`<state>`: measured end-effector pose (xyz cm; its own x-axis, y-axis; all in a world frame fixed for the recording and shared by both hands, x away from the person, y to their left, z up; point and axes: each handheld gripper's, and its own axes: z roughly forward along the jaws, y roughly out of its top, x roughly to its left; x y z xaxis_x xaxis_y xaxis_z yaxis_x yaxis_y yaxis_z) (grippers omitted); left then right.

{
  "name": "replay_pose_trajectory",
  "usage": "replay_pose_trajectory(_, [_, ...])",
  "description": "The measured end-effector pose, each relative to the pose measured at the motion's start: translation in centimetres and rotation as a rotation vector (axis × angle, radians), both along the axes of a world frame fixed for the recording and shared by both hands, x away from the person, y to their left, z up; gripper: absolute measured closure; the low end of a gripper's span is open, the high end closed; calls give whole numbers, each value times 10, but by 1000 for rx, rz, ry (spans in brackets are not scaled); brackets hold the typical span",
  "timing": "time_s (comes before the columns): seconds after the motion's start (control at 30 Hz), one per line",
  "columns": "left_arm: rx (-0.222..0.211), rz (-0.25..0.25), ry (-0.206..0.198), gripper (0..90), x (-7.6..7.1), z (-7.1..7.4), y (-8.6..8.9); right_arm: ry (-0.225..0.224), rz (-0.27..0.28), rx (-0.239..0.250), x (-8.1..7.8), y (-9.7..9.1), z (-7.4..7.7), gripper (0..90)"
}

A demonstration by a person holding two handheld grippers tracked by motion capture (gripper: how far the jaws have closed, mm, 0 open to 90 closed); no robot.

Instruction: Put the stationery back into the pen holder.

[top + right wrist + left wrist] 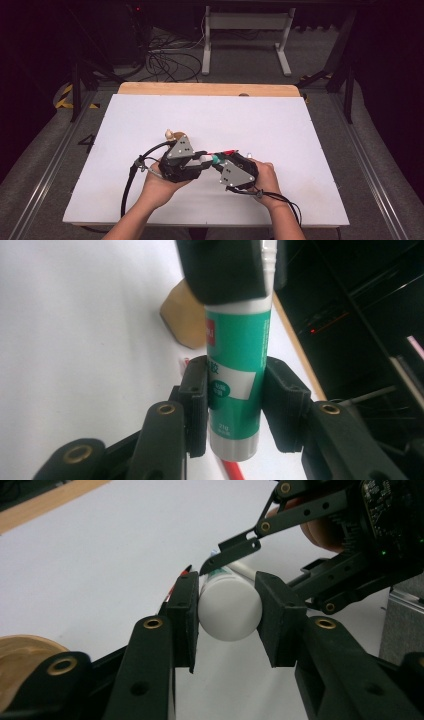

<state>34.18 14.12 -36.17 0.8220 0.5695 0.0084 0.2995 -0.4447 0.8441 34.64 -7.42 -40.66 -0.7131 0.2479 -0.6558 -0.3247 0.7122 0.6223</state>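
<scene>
Pulling crooked could make the cap [230,609] (clamped by your left gripper [227,615]) slip; right gripper [235,400] clamps the glue stick [237,390].

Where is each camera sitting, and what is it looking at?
High view: sits above the person's side, looking forward and down on the white table; both forearms, the left gripper and the right gripper show.
Left gripper view: rides the left gripper, looking along its jaws at the white cap; the right gripper is beyond.
Right gripper view: rides the right gripper, looking along its jaws at the green glue stick.
All three share the glue stick; a wooden piece lies nearby.
</scene>
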Motion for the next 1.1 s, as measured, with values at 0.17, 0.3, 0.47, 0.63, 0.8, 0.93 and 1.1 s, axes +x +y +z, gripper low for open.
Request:
replay_pose_trajectory(0.17, [-12,30,-21,498,-1,-2,8,51,-25,48,4,-1,-2,658])
replay_pose_trajectory(0.3, [-15,40,-24,459,-3,-7,13,76,-31,106,6,-3,-1,658])
replay_pose_trajectory(0.47, [-22,35,-31,436,-6,-12,20,109,-32,180,6,-4,2,658])
replay_pose_trajectory(0.63, [-1,26,-52,398,-11,-19,26,119,-52,204,8,-3,2,658])
replay_pose_trajectory(0.8, [-4,46,-47,364,-12,-27,34,128,-67,244,8,-2,2,658])
replay_pose_trajectory(0.93, [-4,49,-55,354,-15,-32,41,147,-82,290,9,-1,3,658])
replay_pose_trajectory(1.1, [2,55,-73,348,-16,-40,44,170,-102,345,9,1,4,658])
